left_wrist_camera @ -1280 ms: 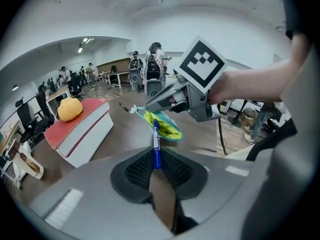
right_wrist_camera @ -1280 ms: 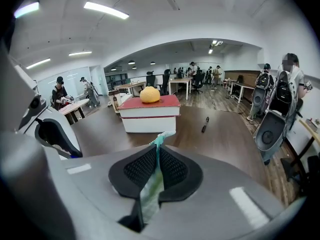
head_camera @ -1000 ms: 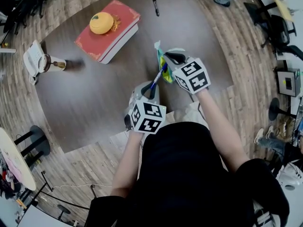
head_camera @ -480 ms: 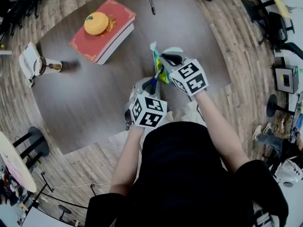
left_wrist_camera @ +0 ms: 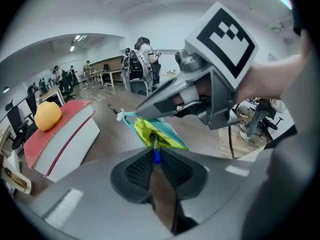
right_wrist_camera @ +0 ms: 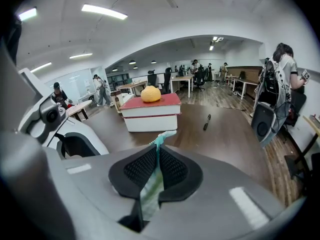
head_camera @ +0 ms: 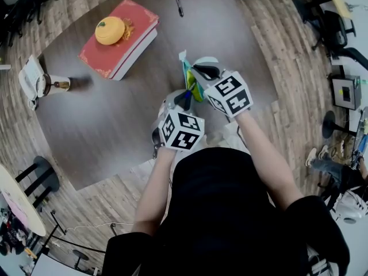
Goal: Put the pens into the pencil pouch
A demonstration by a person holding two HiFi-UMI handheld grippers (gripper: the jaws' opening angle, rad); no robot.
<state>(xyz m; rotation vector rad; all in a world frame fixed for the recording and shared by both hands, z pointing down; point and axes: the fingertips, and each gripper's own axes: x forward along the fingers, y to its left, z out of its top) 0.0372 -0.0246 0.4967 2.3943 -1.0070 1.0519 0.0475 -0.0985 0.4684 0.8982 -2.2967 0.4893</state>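
A teal and yellow-green pencil pouch (head_camera: 192, 86) is held up off the dark table (head_camera: 115, 119), its zip mouth gaping toward the left gripper. My right gripper (head_camera: 202, 72) is shut on the pouch's edge; teal fabric (right_wrist_camera: 159, 143) runs between its pads. My left gripper (head_camera: 185, 99) is shut on a blue pen (left_wrist_camera: 156, 155), just below the pouch (left_wrist_camera: 150, 130). The pen's front end pokes into the pouch mouth. A black pen (head_camera: 179, 3) lies at the table's far side, also seen as the black pen (right_wrist_camera: 206, 122) in the right gripper view.
A red book (head_camera: 129, 39) with an orange (head_camera: 109, 30) on top lies at the far left. A small cup-like object (head_camera: 59, 85) and a white item (head_camera: 30, 78) sit at the table's left edge. Office chairs and people stand beyond the table.
My left gripper has moved up toward the pouch with the blue pen, and less of the pen shows outside it. The right gripper has kept its place and its hold.
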